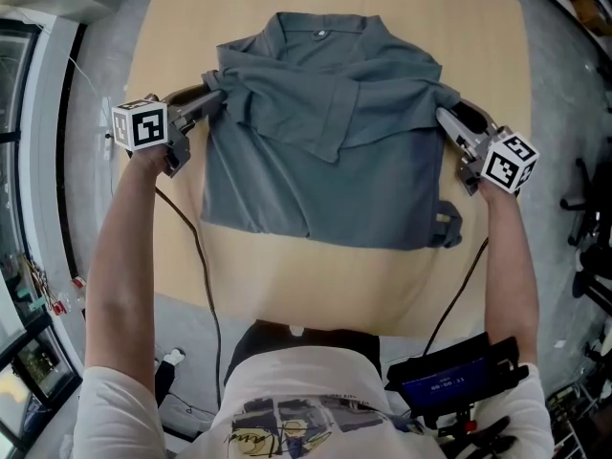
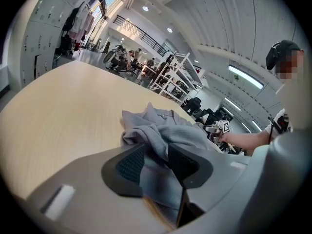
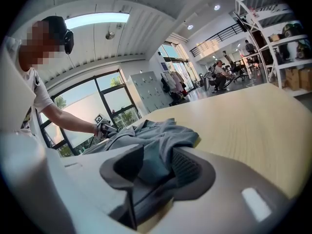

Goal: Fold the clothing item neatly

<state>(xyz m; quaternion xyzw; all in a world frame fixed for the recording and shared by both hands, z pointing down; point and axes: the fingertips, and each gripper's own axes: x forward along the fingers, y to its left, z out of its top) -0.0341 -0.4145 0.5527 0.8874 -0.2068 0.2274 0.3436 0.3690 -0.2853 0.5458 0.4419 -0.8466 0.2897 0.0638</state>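
A grey polo shirt [image 1: 325, 161] lies face up on the light wooden table [image 1: 287, 275], collar at the far side, with both short sleeves folded in over the chest. My left gripper [image 1: 215, 89] is at the shirt's left shoulder fold. In the left gripper view its jaws [image 2: 156, 162] stand parted with loose grey cloth [image 2: 161, 128] between them. My right gripper [image 1: 445, 115] is at the right shoulder fold. Its jaws [image 3: 156, 167] are also parted, and a bunch of the shirt [image 3: 156, 130] lies in the gap.
The table's near edge runs just below the shirt's hem, with bare wood [image 1: 182, 27] to the left and right. Cables hang down from both grippers. A black device [image 1: 449, 381] sits at the person's waist. An office chair [image 1: 583, 199] stands off the table's right side.
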